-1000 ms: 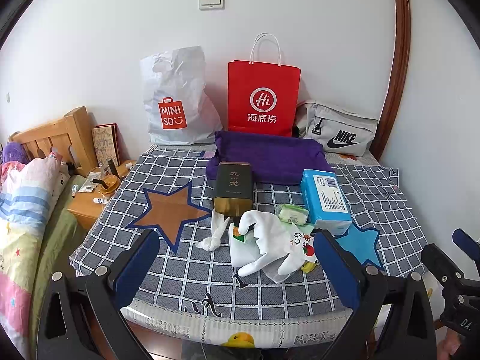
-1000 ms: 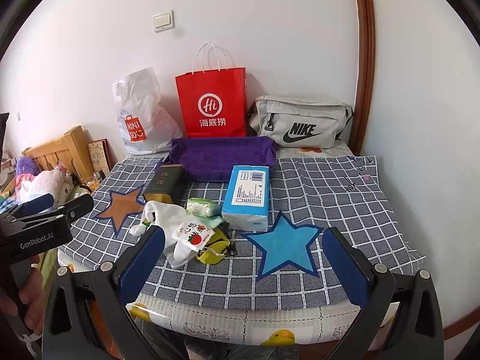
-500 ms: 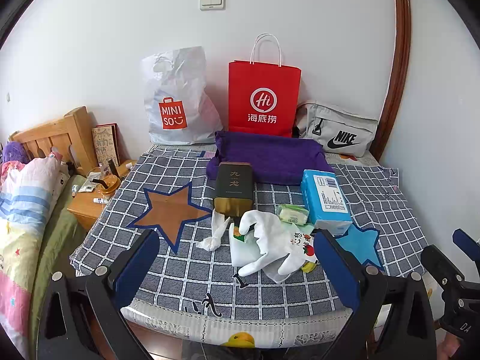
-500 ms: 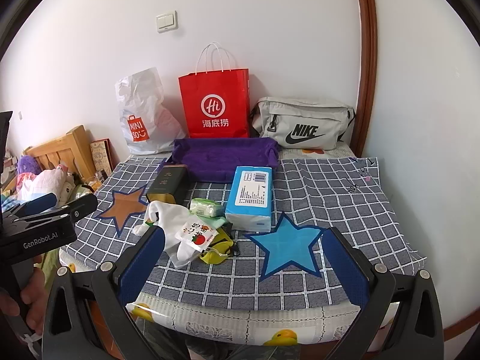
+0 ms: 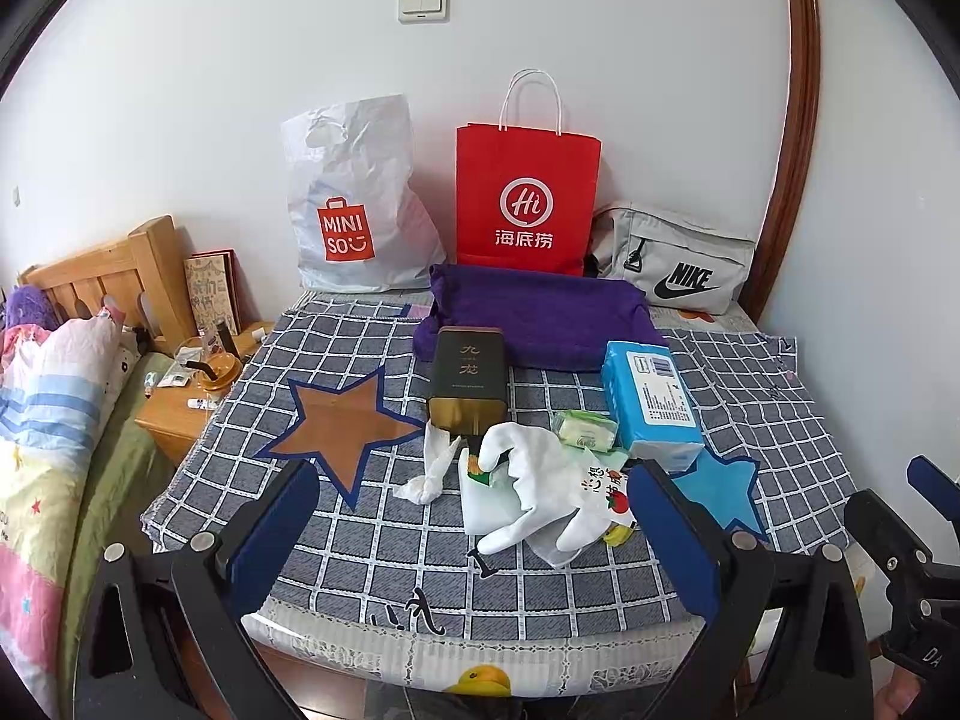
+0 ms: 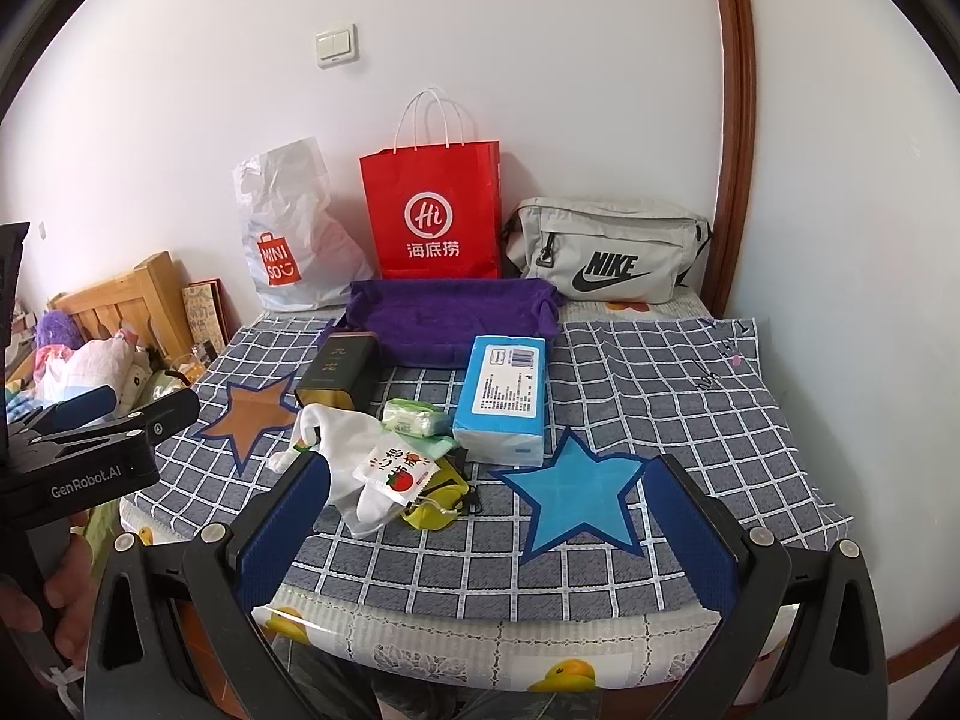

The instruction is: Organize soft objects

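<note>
Surface, cloth-covered, set against the rear wall. Contents:

1. Back row along the wall, left to right: plastic carrier bag, paper carrier bag, waist bag.
2. Folded towel, directly before the paper carrier bag.
3. Tin box, lying at the towel's front left corner.
4. Tissue pack, right of the tin box, before the towel's right end.
5. Small wipes packet, between tin box and tissue pack.
6. Glove, before the tin box, lying over snack sachets.
7. Crumpled tissue, just left of the glove.
8. Bedside cabinet and bed, left of the surface.
</note>
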{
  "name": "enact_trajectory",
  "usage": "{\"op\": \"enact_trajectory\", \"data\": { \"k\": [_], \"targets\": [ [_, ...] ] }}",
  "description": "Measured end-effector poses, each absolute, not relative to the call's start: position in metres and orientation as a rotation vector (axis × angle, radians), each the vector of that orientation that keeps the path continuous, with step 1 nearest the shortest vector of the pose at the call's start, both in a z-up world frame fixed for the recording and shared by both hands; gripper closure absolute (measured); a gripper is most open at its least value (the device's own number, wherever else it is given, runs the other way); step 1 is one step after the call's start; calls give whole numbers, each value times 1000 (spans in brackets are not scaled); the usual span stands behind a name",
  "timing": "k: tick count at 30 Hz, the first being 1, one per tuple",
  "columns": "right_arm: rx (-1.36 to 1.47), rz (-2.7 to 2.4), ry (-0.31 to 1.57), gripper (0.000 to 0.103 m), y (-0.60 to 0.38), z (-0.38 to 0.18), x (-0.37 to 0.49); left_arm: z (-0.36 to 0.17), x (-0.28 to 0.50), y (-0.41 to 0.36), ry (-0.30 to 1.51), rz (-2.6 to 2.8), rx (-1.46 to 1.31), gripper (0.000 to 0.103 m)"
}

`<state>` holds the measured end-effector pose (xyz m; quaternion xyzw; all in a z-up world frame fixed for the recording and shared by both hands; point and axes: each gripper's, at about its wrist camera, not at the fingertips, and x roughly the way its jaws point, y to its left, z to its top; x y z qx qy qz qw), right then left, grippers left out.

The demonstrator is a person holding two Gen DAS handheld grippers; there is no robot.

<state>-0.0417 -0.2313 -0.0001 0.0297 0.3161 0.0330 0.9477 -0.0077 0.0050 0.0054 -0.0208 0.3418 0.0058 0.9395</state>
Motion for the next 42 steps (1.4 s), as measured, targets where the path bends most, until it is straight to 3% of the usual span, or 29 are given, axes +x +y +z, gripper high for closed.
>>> {"op": "enact_trajectory", "data": {
  "k": [26, 42],
  "targets": [
    [65, 74, 636, 0, -232, 2, -42, 8, -6, 10, 699, 21, -35, 0],
    [92, 193, 729, 0, -219, -65, 0, -71, 44, 54, 856, 93, -79, 0]
  ]
}}
